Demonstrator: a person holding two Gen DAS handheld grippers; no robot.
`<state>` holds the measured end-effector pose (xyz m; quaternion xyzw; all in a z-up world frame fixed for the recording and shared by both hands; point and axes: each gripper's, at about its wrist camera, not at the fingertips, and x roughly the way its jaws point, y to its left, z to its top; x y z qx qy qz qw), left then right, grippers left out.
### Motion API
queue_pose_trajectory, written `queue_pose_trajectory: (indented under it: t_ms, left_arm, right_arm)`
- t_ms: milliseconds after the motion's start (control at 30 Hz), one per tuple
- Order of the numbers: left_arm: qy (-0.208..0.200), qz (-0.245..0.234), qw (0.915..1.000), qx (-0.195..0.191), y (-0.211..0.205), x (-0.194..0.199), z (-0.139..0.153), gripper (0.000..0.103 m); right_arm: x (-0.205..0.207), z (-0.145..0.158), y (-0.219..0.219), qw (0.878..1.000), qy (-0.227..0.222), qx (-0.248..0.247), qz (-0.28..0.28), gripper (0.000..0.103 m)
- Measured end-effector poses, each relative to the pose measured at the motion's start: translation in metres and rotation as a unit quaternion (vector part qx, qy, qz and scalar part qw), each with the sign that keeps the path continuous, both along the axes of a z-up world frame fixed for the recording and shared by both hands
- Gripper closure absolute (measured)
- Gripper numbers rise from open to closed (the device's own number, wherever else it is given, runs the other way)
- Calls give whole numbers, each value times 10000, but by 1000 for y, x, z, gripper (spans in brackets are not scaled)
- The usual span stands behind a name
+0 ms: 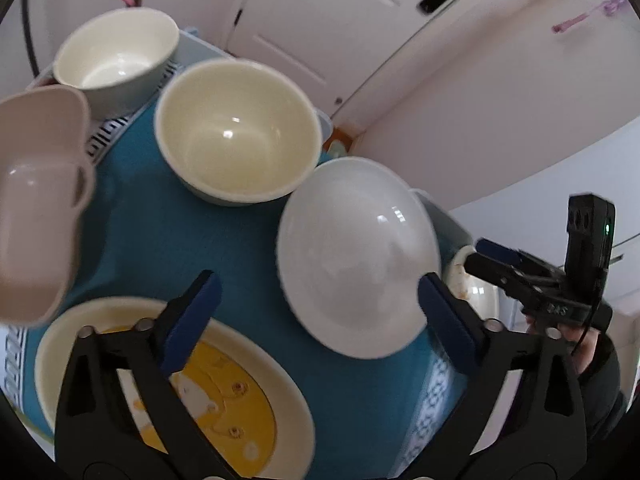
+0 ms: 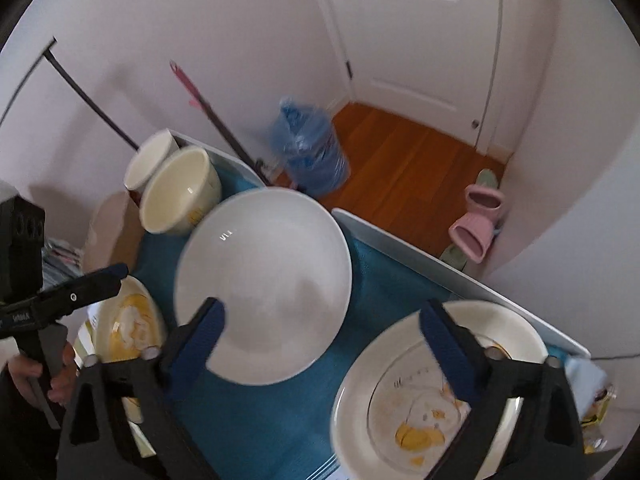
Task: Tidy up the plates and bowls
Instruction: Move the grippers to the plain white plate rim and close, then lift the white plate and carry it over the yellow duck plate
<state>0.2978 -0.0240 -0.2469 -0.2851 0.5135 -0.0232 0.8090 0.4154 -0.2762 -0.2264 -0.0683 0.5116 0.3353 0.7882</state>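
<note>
Both tools hung with jaws apart and nothing between them: the left tool (image 1: 316,292) above a yellow-patterned plate (image 1: 256,412), the right tool (image 2: 322,320) over the white plate (image 2: 272,272) on the blue-clothed counter (image 2: 280,420), two cream bowls (image 1: 236,132) behind.

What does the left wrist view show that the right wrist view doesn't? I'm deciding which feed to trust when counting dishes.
Only the left wrist view shows the pink square dish clearly. Only the right wrist view shows the blue bag, the pink slippers and the full right-hand plate. Both share the white plate, the cream bowl, the yellow-pattern plate and the teal cloth.
</note>
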Motion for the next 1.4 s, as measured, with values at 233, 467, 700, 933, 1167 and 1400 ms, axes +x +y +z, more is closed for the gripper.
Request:
queue_pose_trajectory:
  t_ms: [233, 467, 700, 933, 1167, 1400]
  left_arm:
    - [384, -410, 9980, 286, -17, 21, -32, 38]
    - [475, -761, 9942, 593, -35, 33, -45, 57]
    - [637, -842, 9923, 639, -42, 34, -57, 79]
    - [693, -876, 9892, 953, -59, 43, -61, 85]
    - [625, -876, 9886, 1055, -59, 40, -48, 85]
    - [442, -908, 9881, 1159, -69, 35, -22, 85]
  right_arm:
    - [21, -37, 17, 9988, 371, -137, 295, 49]
    - [29, -49, 13, 9980, 519, -72, 346, 72]
    - [33, -57, 8, 9974, 632, 58, 348, 90]
    - [34, -58, 8, 9971, 693, 174, 266, 91]
    - [27, -53, 3, 9973, 665, 235, 193, 91]
    - [12, -30, -5, 9982, 529, 272, 93, 91]
